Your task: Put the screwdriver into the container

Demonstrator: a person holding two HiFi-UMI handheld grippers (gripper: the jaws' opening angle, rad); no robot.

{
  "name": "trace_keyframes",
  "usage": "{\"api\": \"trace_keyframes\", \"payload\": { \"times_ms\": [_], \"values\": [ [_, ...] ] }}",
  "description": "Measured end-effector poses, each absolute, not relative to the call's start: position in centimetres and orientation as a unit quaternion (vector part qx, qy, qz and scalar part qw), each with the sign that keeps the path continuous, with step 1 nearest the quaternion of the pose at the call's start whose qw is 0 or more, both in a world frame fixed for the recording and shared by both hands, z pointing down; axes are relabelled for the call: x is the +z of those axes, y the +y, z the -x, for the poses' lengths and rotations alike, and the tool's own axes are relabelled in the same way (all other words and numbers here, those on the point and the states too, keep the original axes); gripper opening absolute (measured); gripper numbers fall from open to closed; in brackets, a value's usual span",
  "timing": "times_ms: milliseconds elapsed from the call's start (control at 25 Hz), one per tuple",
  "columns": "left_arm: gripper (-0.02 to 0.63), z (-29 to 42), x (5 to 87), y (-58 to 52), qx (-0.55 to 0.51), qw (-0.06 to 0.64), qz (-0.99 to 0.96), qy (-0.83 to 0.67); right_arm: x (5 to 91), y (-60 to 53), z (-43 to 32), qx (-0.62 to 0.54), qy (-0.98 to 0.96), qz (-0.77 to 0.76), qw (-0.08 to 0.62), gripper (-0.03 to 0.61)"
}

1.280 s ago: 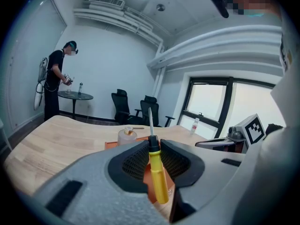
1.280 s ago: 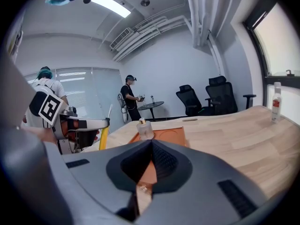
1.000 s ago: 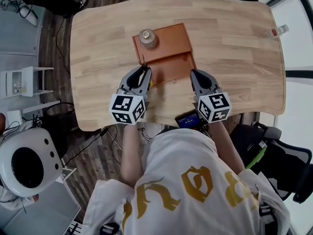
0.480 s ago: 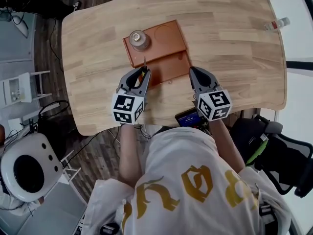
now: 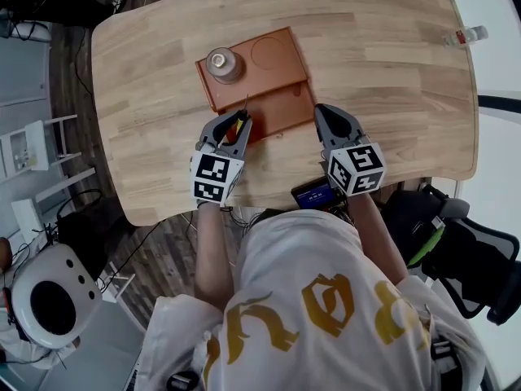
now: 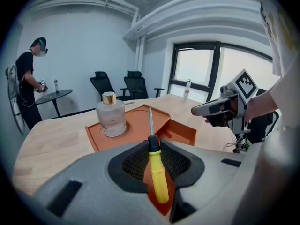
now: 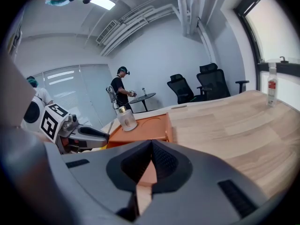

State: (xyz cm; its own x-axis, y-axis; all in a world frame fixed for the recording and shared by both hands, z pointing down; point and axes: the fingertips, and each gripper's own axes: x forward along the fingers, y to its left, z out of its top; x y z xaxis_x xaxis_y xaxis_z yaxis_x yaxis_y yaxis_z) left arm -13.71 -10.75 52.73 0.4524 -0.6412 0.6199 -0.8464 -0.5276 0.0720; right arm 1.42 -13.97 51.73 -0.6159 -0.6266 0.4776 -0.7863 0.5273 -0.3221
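Left gripper (image 5: 234, 124): clamped on screwdriver (image 6: 158, 177), shaft over container's (image 5: 281, 62) near-left edge. Bottle (image 5: 222, 62): upright, container's left end. Right gripper (image 5: 326, 114): closed, empty, just right of container. Table (image 5: 391, 80): wide wood rightward.

- Worktop (image 5: 383, 72): pale wood with rounded corners.
- Glass bottle (image 5: 224, 63): clear and squat with a gold cap, upright on the left of the orange container's (image 5: 281, 84) flat top.
- Plastic bottle (image 5: 462, 36): small and clear, upright near the worktop's far right edge.
- Screen device (image 5: 313, 195): dark, lit blue, at the near edge.
- Background person (image 6: 28, 78): in dark clothes, standing at a small round table (image 6: 54, 94).
- Office chairs (image 6: 119, 84): two, black, by the far wall.
- White domed machine (image 5: 49, 300): on the plank floor at lower left.
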Motion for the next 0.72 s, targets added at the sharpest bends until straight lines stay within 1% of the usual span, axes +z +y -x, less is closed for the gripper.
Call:
{"api": "trace_keyframes", "payload": {
  "times_ms": [120,400,560,720],
  "values": [
    [0.078,13.1,53.6,-10.9,0.293,0.182,-0.834,-0.43,52.1,-14.3,-1.7,0.265,-0.86,-0.41,0.15,0.011],
    [0.078,11.9,55.3,-10.7,0.313,0.196,-0.842,-0.393,53.0,-14.4,-2.0,0.281,-0.858,-0.405,0.146,0.011],
    [0.078,11.5,56.1,-10.6,0.335,0.196,-0.842,-0.374,53.4,-14.4,-1.8,0.291,-0.858,-0.396,0.148,0.011],
    [0.078,11.7,57.3,-10.6,0.359,0.21,-0.833,-0.364,53.5,-14.6,-1.7,0.293,-0.859,-0.393,0.149,0.011]
  ]
}}
